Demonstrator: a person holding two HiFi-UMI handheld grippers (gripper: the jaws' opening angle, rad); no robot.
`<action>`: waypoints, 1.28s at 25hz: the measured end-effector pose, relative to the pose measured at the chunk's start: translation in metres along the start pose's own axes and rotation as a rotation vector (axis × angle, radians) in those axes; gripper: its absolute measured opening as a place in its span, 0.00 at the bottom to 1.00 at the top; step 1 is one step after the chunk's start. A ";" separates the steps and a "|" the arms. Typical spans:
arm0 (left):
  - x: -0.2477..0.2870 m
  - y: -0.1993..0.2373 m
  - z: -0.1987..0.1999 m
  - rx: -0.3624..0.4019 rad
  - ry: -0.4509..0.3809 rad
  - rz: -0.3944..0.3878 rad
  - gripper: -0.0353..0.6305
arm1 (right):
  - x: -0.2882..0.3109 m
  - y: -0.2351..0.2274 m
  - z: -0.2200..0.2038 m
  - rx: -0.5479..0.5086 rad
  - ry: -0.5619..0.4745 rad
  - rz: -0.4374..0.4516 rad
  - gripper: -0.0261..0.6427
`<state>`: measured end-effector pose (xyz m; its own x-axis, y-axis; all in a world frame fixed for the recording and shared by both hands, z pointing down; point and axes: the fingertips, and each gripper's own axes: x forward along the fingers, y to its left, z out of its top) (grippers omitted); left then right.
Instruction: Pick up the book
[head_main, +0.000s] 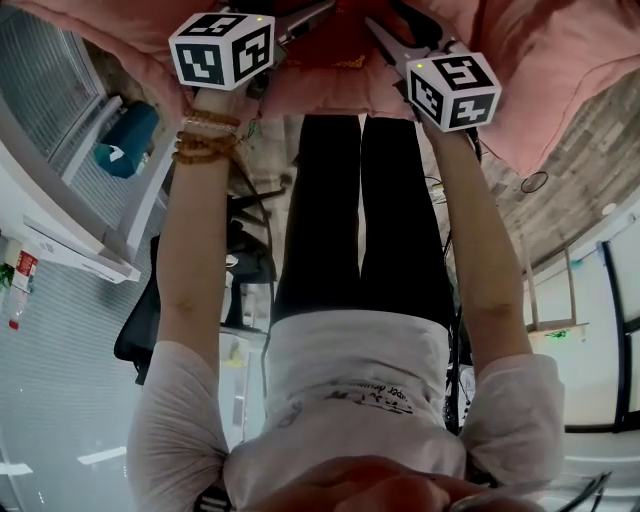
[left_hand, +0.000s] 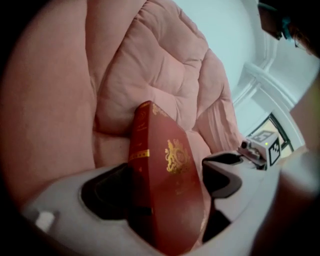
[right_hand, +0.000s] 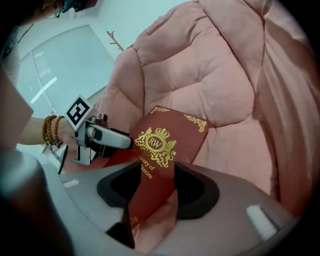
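Left tongs (left_hand: 170, 167) and right tongs (right_hand: 156, 170) stood spread, the book (left_hand: 172, 200) loose between them against the cushion (left_hand: 150, 60); I reckoned both needed to pinch squarely before lifting.

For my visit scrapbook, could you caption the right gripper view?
Red book with a gold crest, against a pink quilted cushion, standing between the open fingers of the right gripper.

Red book (right_hand: 160, 150) (gold crest, closed) leans tilted on the pink cushion (right_hand: 220, 75).
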<state>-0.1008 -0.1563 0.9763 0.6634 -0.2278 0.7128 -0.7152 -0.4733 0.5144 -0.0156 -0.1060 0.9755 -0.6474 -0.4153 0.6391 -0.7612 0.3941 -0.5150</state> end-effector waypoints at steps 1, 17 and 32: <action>0.004 0.000 -0.002 -0.016 0.006 -0.009 0.77 | 0.000 -0.001 -0.002 0.004 0.004 0.001 0.35; 0.027 0.015 -0.015 -0.078 0.019 0.008 0.63 | 0.000 -0.010 -0.024 0.036 0.036 0.002 0.38; -0.010 -0.037 0.003 0.002 -0.054 -0.084 0.46 | -0.035 0.003 0.019 0.010 -0.044 0.012 0.36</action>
<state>-0.0807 -0.1390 0.9490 0.7317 -0.2326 0.6407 -0.6563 -0.4943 0.5700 0.0045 -0.1062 0.9403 -0.6574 -0.4463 0.6071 -0.7535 0.3911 -0.5284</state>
